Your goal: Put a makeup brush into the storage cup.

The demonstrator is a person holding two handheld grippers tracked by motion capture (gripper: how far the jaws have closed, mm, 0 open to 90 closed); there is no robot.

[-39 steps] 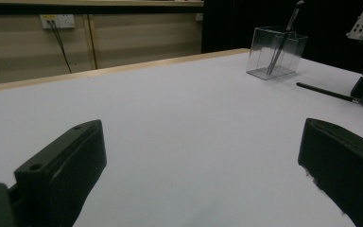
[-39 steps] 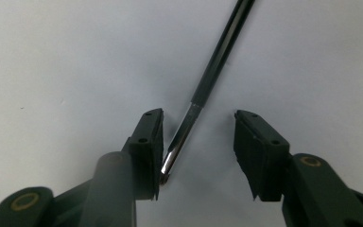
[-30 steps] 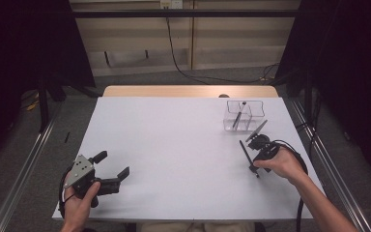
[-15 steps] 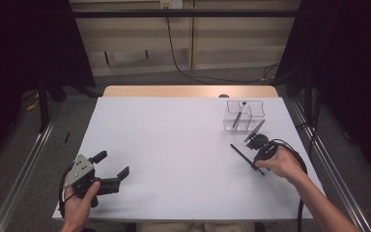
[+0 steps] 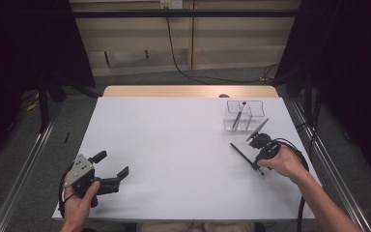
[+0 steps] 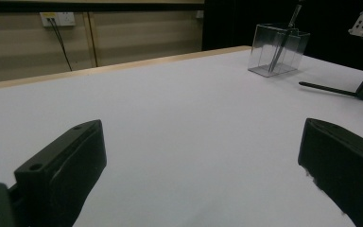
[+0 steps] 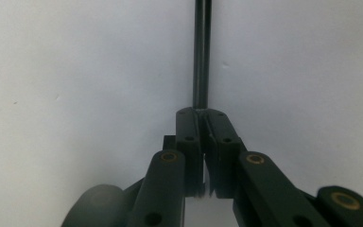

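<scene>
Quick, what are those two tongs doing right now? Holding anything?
Left tongs: open, holding nothing, resting low over the white table.
Right tongs: closed on a thin dark pen.

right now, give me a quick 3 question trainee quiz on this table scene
1. True or false: the right gripper is shut on the black pen.
2. What already stands in the clear organiser? A) a pen B) scissors C) a spoon
3. How do the left gripper jaws stand?

Key: 1 true. 2 A, one pen leaning in a compartment. 3 wide apart, nothing between them, over the white table.
</scene>
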